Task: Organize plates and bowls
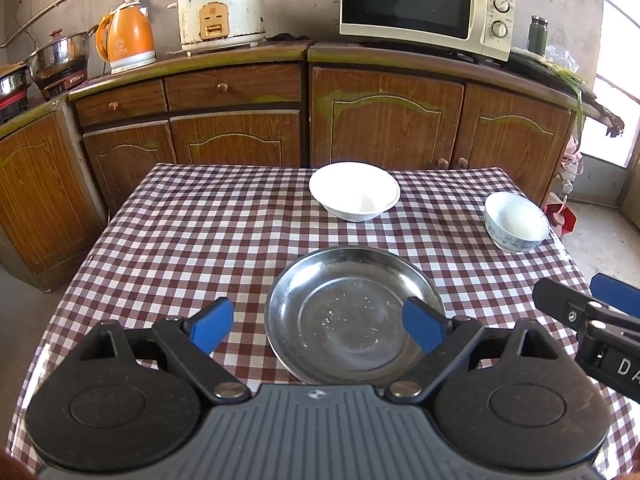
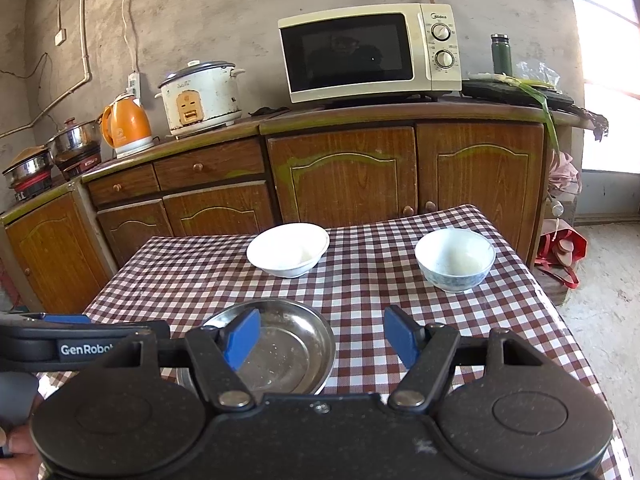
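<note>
1. Left wrist view: left gripper [image 1: 318,326] hovers with jaws spread wide, empty, above the near side of a round shallow steel plate [image 1: 352,316] on the checked-cloth worktop [image 1: 180,240].
2. Wide white bowl [image 1: 355,191] sits far centre.
3. Blue-patterned white bowl [image 1: 516,222] sits far right.
4. Right gripper [image 2: 320,340] is likewise spread, empty.

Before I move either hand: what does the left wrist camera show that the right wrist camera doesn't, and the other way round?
Only the left wrist view: the whole round stainless steel plate, with the open left gripper over its near rim.

Only the right wrist view: a red bag on the floor and a white wall switch; the open right gripper partly hides the plate.

Both: the wide white bowl, the small blue-patterned bowl, the checked tablecloth, and the cream microwave.
</note>
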`<state>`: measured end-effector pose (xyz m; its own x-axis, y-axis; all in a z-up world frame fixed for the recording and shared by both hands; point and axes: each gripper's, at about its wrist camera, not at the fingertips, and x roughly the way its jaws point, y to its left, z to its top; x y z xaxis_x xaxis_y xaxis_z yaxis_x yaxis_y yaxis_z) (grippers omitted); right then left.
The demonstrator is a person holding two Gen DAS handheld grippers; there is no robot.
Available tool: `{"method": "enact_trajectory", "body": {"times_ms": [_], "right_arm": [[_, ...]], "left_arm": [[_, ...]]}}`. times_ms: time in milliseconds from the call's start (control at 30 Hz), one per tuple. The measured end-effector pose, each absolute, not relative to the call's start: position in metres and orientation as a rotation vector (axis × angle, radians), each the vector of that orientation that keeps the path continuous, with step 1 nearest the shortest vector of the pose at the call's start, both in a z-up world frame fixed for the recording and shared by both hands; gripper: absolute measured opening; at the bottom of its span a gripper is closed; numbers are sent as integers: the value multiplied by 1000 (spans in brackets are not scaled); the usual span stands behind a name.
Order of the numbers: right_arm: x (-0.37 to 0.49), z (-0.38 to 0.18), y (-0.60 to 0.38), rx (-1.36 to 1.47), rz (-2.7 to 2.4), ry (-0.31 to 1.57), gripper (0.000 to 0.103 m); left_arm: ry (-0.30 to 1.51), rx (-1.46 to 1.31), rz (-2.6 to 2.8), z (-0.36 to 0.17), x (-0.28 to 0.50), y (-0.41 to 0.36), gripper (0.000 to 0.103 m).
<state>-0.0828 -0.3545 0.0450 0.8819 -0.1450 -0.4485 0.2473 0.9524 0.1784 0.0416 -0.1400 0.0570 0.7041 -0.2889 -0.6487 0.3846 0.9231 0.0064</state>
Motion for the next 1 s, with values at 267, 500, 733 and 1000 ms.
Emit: {"method": "enact_trajectory", "body": {"times_ms": [267, 500, 733, 1000], "right_arm": [[-68, 47, -357, 234, -199, 445, 82], [-55, 50, -360, 236, -196, 444, 82], [-35, 51, -368, 241, -195, 448, 83], [-12, 50, -376, 246, -187, 450, 83]], "left_arm": [[694, 152, -363, 58, 53, -141, 94], [691, 163, -353, 59, 65, -143, 94], [686, 174, -338, 62, 80, -146, 94], [694, 184, -338, 60, 100, -152, 94]]}}
